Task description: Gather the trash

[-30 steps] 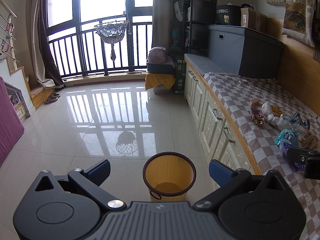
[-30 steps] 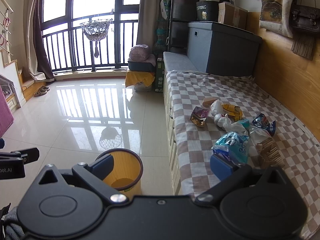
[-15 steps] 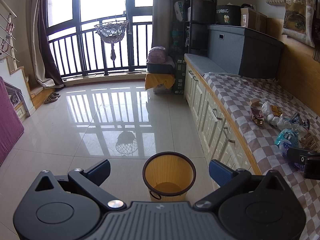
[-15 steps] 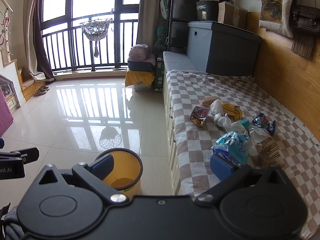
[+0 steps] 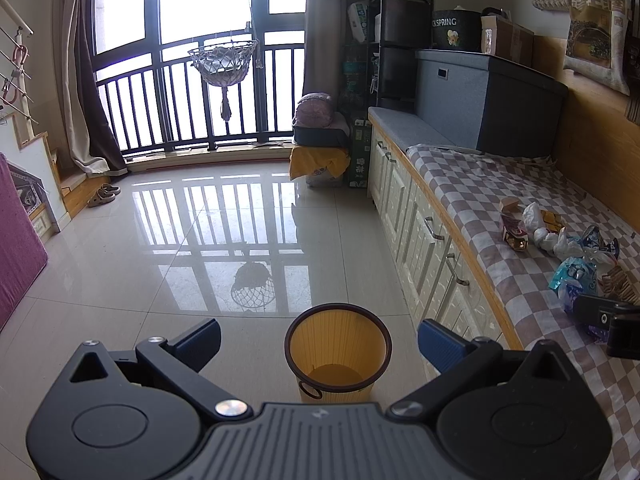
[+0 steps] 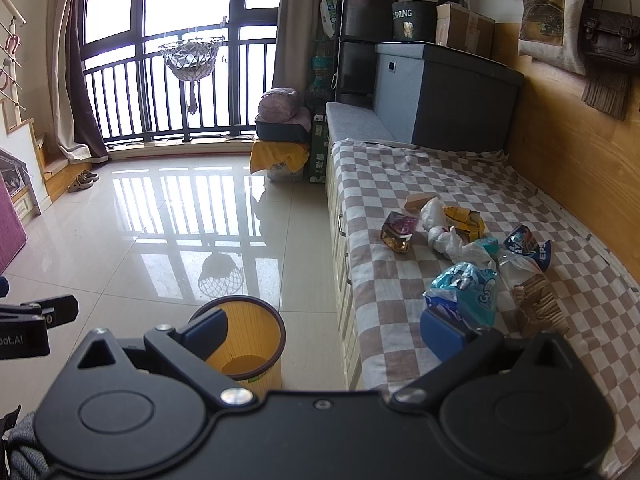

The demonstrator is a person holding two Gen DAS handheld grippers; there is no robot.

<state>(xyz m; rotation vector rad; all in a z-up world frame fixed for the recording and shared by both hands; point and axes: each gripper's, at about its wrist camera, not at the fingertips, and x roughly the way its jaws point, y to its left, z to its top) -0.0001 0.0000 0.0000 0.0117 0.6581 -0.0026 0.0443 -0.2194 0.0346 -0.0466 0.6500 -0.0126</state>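
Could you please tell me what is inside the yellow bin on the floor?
The yellow bin looks empty: its ribbed inner wall and bare bottom show. In the right wrist view a gripper finger covers part of the rim.

Crumpled wrappers (image 6: 460,248) are lying scattered on the bed at 3 o'clock; the empty yellow bin (image 5: 338,354) is standing upright on the floor.

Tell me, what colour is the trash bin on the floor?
The trash bin is yellow with a dark brown rim, clearest in the left wrist view.

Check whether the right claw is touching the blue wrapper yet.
Cannot tell. In the right wrist view the right claw has one finger overlapping the blue wrapper; neither contact nor gap shows.
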